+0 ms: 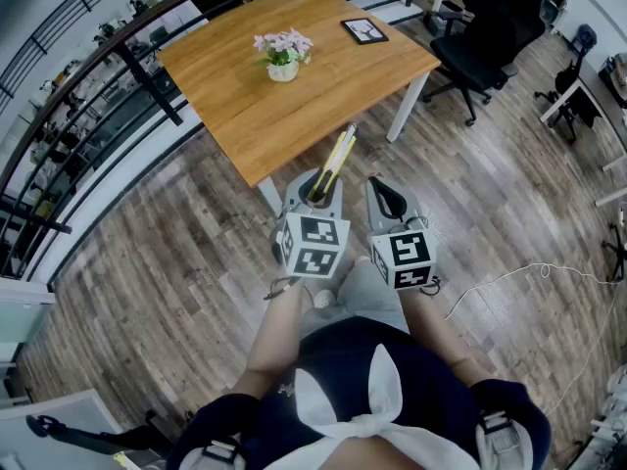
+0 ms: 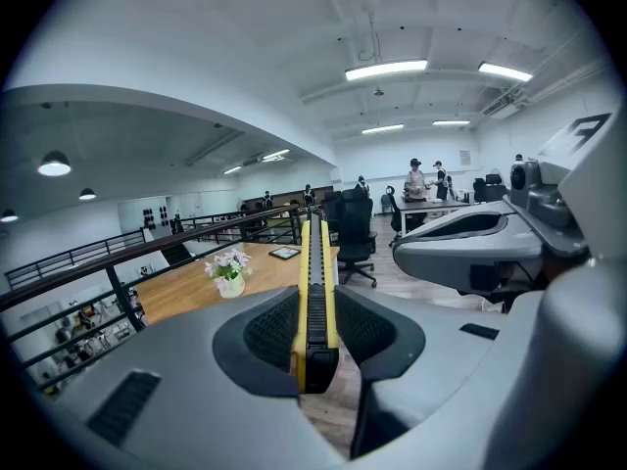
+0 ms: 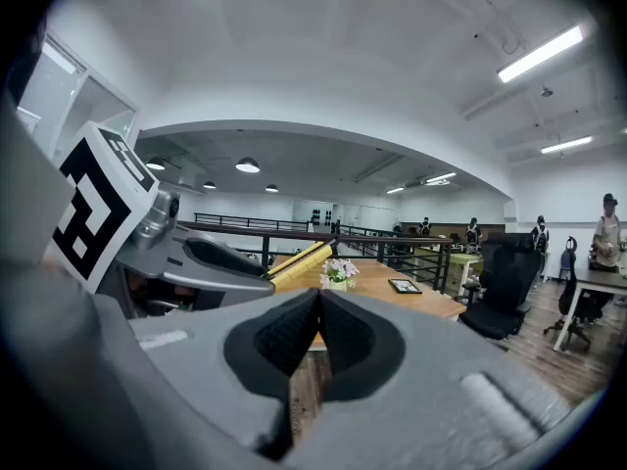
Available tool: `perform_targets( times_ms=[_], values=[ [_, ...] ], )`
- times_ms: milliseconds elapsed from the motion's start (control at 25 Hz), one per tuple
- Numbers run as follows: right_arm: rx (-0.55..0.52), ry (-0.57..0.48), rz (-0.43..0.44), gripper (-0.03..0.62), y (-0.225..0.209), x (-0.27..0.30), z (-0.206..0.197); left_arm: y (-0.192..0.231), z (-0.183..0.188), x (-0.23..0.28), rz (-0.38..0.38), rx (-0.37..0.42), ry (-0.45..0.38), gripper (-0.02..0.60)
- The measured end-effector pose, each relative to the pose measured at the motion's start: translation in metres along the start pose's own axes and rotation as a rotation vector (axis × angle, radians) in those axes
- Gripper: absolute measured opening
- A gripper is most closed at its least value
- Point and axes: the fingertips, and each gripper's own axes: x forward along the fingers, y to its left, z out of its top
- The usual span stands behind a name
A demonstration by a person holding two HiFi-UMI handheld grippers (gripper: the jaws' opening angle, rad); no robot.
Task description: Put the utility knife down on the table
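A yellow and black utility knife (image 1: 336, 163) sticks out forward from my left gripper (image 1: 315, 190), which is shut on its rear end. In the left gripper view the knife (image 2: 315, 282) stands edge-up between the two dark pads, pointing toward the wooden table (image 2: 181, 292). The knife's tip hangs over the table's (image 1: 294, 116) near corner, above the surface. Close beside it on the right, my right gripper (image 1: 388, 200) is shut with nothing in it; its pads meet in the right gripper view (image 3: 317, 313), where the knife (image 3: 300, 263) shows to the left.
A small white pot of pink flowers (image 1: 283, 57) stands on the table's far half, and a dark framed picture (image 1: 364, 30) lies at its far right corner. A black railing (image 1: 118, 62) runs along the left. A black office chair (image 1: 490, 27) stands right of the table.
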Motion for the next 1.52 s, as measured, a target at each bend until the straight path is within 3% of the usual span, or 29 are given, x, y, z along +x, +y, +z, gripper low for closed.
perform_targets(
  times_ms=[720,1120,1520],
  values=[
    [0.041,0.039,0.011,-0.002,-0.064,0.058,-0.02,0.013,-0.001,0.076,0.003,-0.015,0.091,0.127],
    [0.032,0.049,0.053,-0.002,-0.104,0.108,-0.016,0.029,0.021,0.136,0.024,-0.023,0.109,0.127],
    [0.019,0.032,0.116,-0.002,-0.156,0.161,-0.006,0.048,0.064,0.197,0.091,-0.04,0.073,0.127]
  ],
)
